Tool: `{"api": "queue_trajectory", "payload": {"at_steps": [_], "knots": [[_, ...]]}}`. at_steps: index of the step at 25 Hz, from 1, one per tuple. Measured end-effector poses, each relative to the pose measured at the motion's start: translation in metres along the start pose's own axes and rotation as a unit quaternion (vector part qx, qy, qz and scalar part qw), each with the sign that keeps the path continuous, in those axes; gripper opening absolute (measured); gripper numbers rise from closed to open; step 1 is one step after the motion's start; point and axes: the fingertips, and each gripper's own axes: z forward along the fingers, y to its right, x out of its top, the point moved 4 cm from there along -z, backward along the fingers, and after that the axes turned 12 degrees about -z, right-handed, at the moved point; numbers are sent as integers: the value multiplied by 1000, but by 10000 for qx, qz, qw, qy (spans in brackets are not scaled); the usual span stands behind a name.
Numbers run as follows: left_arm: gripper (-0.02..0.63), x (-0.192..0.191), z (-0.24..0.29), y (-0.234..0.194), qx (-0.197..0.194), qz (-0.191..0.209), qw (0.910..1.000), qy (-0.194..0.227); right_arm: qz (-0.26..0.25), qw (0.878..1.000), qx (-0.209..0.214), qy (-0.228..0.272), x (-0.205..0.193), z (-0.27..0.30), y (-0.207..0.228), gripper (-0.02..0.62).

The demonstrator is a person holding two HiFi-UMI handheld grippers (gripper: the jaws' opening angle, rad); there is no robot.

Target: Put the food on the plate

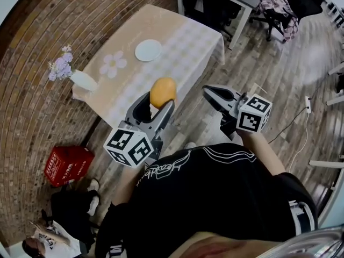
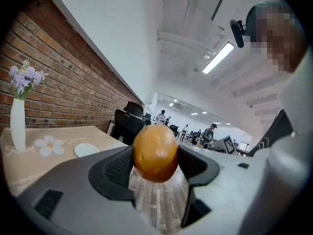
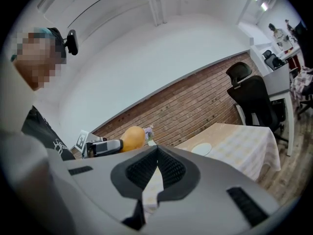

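Observation:
An orange-yellow round food item (image 1: 163,92) is clamped in my left gripper (image 1: 156,105), held in the air just off the near edge of the table (image 1: 177,52). In the left gripper view the food (image 2: 155,152) fills the gap between the jaws. A small white plate (image 1: 148,50) lies empty on the tan checked tablecloth, farther along the table; it also shows as the plate (image 2: 86,150) and the plate (image 3: 201,149). My right gripper (image 1: 215,97) hangs to the right over the wooden floor, jaws pressed together with nothing in them (image 3: 157,156).
A white vase of purple flowers (image 1: 72,74) stands at the table's left corner beside a daisy print (image 1: 113,64). A brick wall runs along the left. A red crate (image 1: 66,164) sits on the floor. Black office chairs (image 3: 254,102) and desks stand beyond the table.

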Motion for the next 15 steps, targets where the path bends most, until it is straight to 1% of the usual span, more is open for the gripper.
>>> {"api": "queue_trajectory", "payload": {"at_steps": [3, 7, 15], "knots": [[287, 7, 7, -13, -28, 64, 10000, -6, -36, 10000, -53, -13, 1, 13, 8, -5], [287, 8, 9, -28, 41, 99, 9999, -27, -15, 9999, -32, -108, -3, 28, 13, -5], [287, 9, 9, -55, 346, -108, 9993, 84, 53, 9996, 195, -207, -8, 55, 20, -4]]}}
